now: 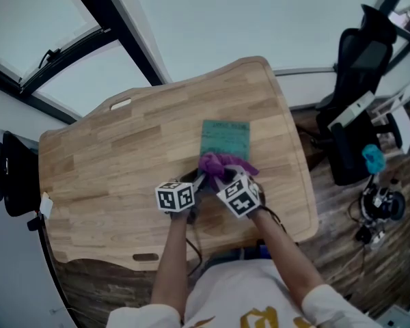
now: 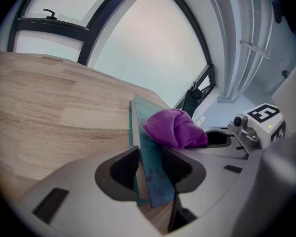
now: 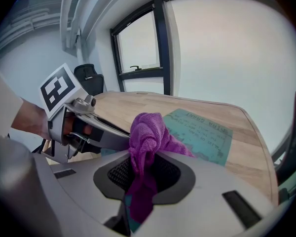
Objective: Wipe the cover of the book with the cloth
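Left gripper is clamping its fingers on the near edge of the teal book; right gripper is pinching the purple cloth onto the cover. Wiping seems underway, with the far end apparently remaining.

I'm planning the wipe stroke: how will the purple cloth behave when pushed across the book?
The cloth looks floppy: it bunches and droops between the jaws of the right gripper, so it probably folds and drags. The book, clamped by the left gripper, likely won't slide.

Lines of dark print cross the teal book cover, centre right of the right gripper view, too blurred to read
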`<state>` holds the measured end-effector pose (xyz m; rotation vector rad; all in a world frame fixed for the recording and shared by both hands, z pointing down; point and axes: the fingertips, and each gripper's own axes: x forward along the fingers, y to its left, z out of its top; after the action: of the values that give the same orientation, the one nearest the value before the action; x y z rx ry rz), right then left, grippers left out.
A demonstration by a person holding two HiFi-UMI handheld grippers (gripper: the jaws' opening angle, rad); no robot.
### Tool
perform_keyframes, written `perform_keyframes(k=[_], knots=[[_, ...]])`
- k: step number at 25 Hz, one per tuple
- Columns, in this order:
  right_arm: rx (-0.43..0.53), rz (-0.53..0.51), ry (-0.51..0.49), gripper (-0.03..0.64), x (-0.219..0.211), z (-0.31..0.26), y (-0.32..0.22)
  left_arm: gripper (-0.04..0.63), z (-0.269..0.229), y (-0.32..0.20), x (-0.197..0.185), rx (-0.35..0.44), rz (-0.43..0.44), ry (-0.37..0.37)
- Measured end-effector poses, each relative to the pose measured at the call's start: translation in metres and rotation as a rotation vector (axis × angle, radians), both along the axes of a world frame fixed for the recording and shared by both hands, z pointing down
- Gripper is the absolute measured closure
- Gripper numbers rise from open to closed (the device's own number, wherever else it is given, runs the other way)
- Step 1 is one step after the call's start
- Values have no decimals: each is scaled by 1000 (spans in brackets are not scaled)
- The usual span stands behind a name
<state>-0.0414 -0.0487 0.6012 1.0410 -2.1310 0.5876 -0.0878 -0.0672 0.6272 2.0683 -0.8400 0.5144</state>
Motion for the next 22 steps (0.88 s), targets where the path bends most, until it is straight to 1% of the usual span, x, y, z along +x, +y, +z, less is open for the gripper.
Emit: perform_keyframes(k=[4, 7, 10, 14, 18, 22], knots=[[-12, -44, 6, 543, 12, 1, 6, 446, 1, 9, 10, -35, -21, 22], [-6, -100, 13, 543, 25, 1, 4, 446, 0, 12, 22, -25, -49, 24], [-1, -150, -12, 543, 33, -1, 3, 446, 3, 18, 33, -15, -100, 10], [-25, -167, -36, 543, 40, 2, 4, 446, -1, 21, 45, -29, -152, 36], [-16, -180, -33, 543, 42, 3, -3, 446, -4, 27, 51, -40, -165, 51], [-25, -204, -45, 543, 35, 2, -14, 446, -4, 29, 51, -37, -186, 53]])
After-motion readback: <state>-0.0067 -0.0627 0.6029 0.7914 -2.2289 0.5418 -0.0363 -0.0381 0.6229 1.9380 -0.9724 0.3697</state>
